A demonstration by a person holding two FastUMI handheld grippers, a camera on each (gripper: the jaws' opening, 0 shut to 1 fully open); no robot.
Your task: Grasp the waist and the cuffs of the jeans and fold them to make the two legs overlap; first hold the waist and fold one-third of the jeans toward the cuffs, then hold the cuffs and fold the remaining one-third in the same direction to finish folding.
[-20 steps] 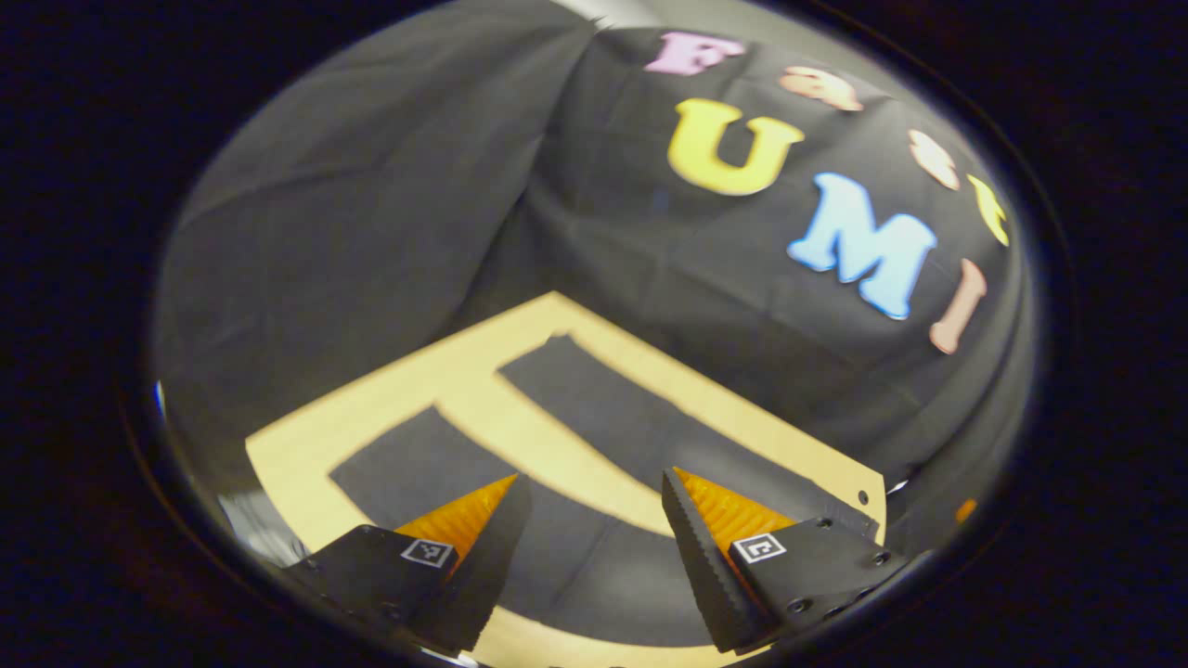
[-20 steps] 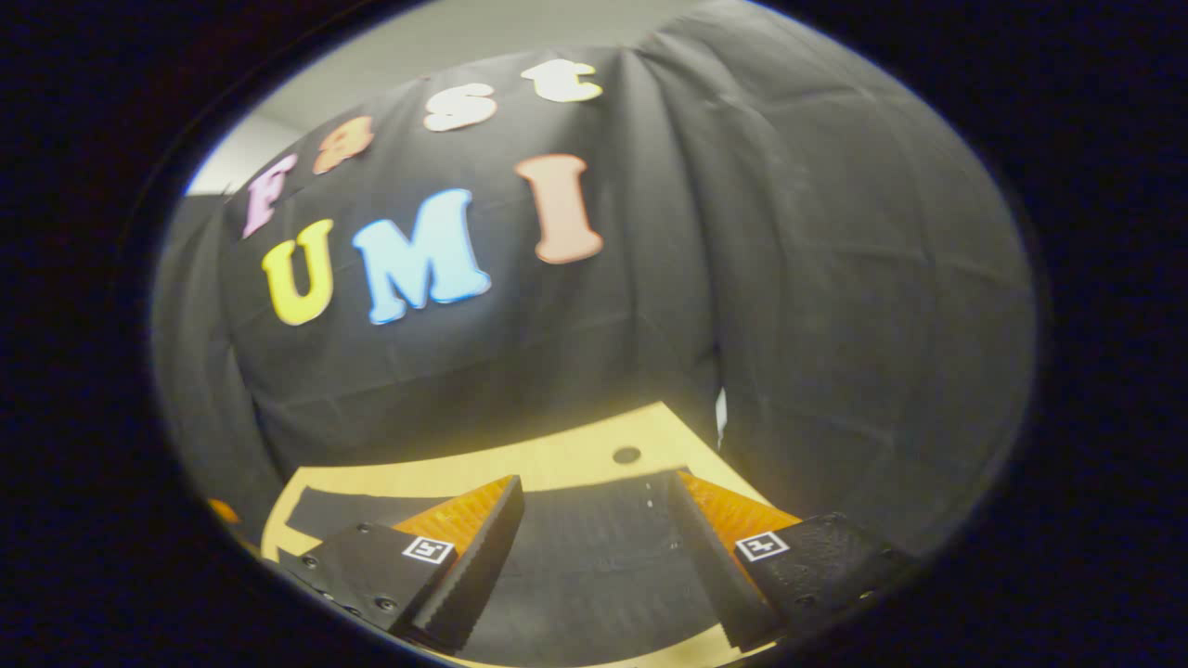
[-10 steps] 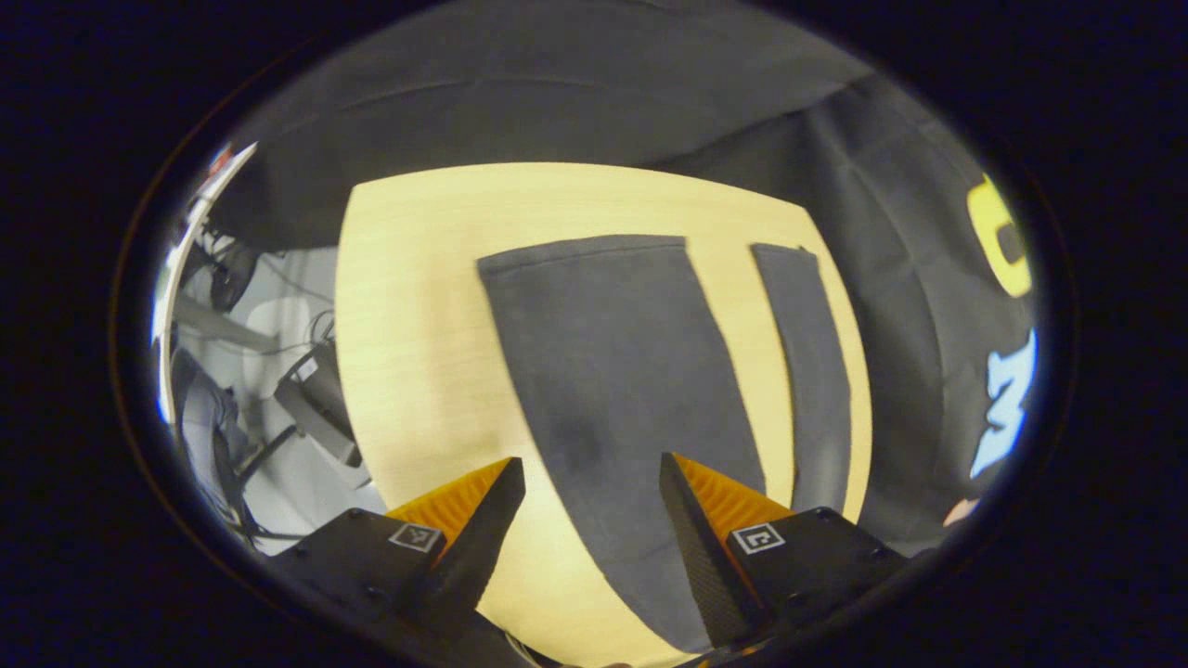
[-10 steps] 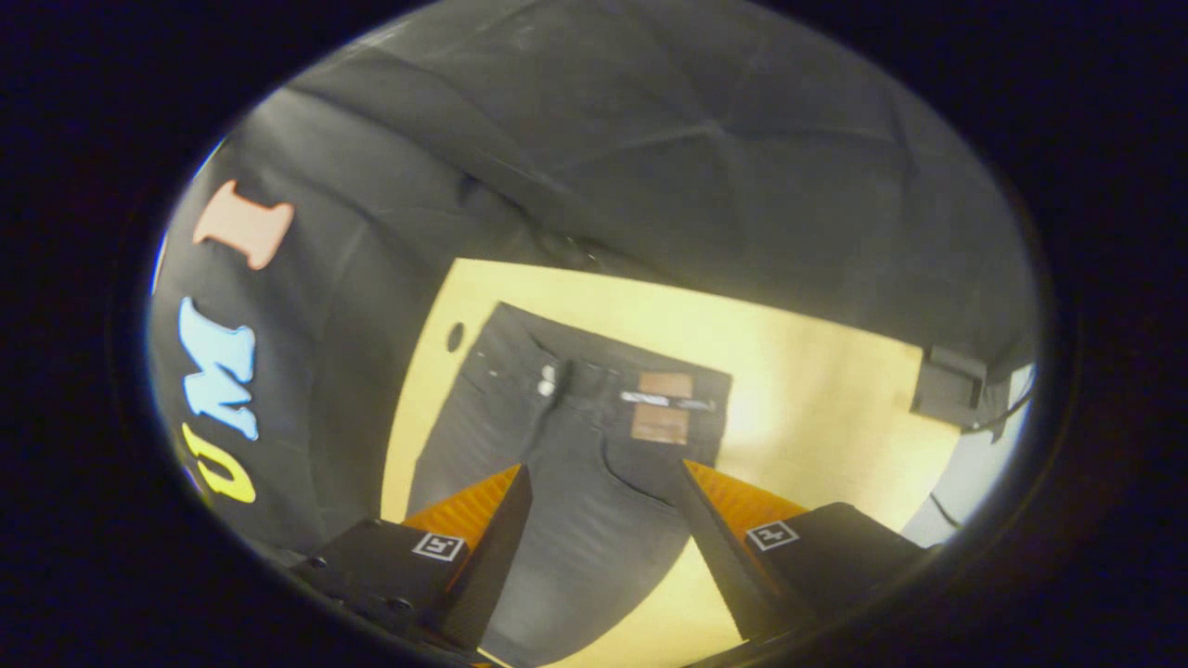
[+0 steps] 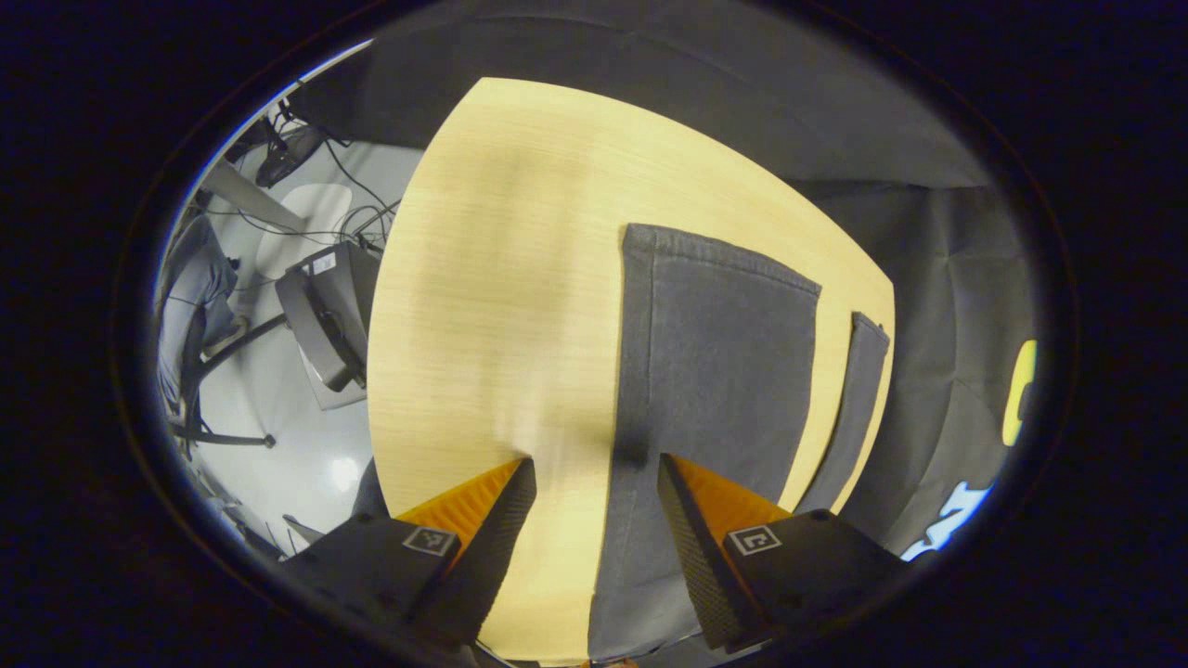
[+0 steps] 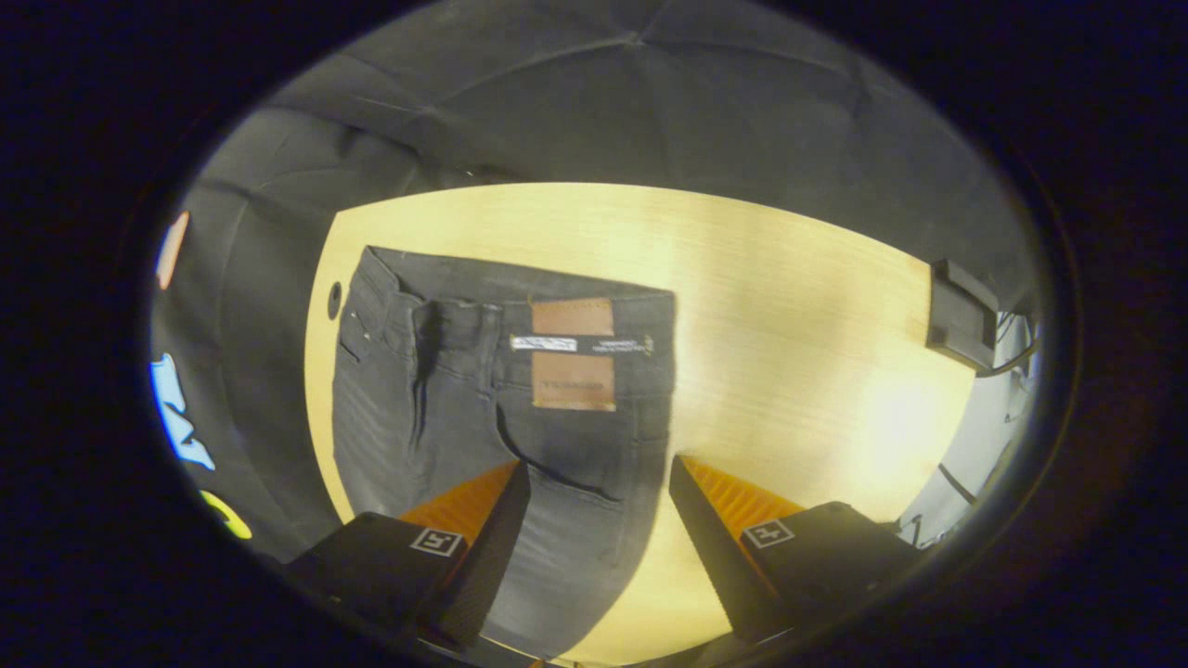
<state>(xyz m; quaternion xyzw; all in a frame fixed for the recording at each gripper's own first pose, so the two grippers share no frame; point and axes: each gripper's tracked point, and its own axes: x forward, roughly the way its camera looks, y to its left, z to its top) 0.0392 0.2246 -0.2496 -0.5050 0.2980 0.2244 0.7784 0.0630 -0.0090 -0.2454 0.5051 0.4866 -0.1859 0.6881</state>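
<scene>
Dark grey jeans lie flat on a light wooden table. In the left gripper view the near leg [image 5: 724, 362] runs away from me to its cuff [image 5: 719, 258], with the far leg [image 5: 858, 394] beside it on the right. My left gripper [image 5: 594, 482] hangs open above the near leg's left edge, apart from the cloth. In the right gripper view the waist [image 6: 520, 288] lies at the far end, with a brown patch [image 6: 573, 354] on it. My right gripper [image 6: 599, 482] is open above the hip part, near the jeans' right edge, holding nothing.
The table [image 5: 483, 278] has bare wood left of the legs and right of the waist [image 6: 798, 325]. A round hole [image 6: 334, 300] sits near the waist corner. A dark box [image 6: 961, 315] sits at the table's right edge. Beyond the left table edge lie the floor, cables and equipment [image 5: 320, 311].
Both grippers have swung further outward and tipped down over the table: the left now looks along the near leg toward its cuff, the right closer over the waist. Both stay open.
</scene>
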